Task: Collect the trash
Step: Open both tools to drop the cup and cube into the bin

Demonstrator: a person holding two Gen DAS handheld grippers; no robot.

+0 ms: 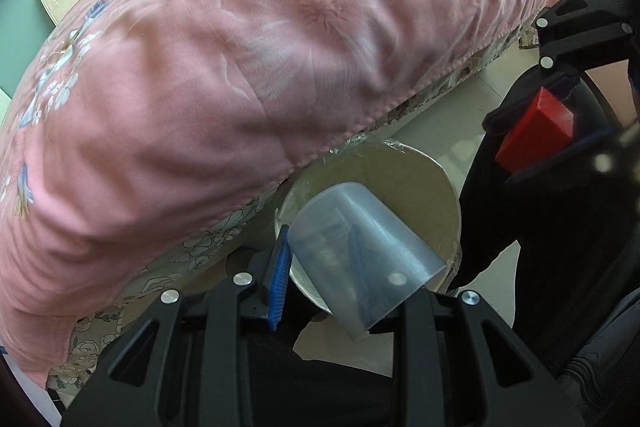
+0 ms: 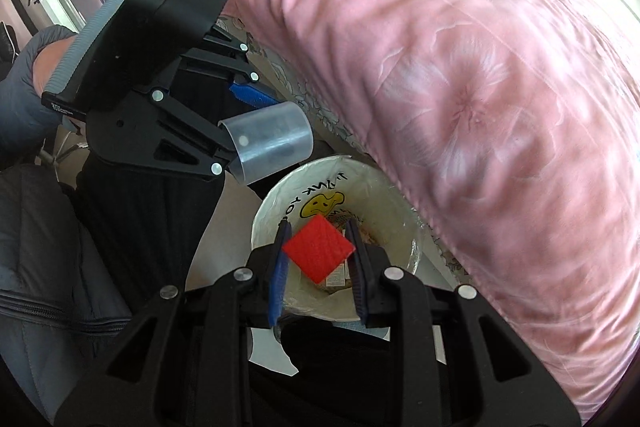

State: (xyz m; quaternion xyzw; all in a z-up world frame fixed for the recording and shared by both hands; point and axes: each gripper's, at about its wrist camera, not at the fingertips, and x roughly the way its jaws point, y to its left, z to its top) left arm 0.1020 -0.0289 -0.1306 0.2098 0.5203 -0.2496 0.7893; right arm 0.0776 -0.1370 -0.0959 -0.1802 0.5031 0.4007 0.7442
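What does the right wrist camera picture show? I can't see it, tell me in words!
The right gripper holds a red block over a lined trash bin beside a pink quilt. The left gripper holds a clear plastic cup nearby.

A translucent grey plastic cup [image 1: 360, 251] covers the left gripper's [image 1: 340, 267] far finger, seen only dimly through its wall. The pink flowered quilt [image 1: 208, 99] overhangs the far rim of the round white bag-lined waste bin [image 2: 264, 211]. A red ribbed plastic block [image 2: 319, 249] masks much of the bin's litter, and lettering on the liner is partly cut off.
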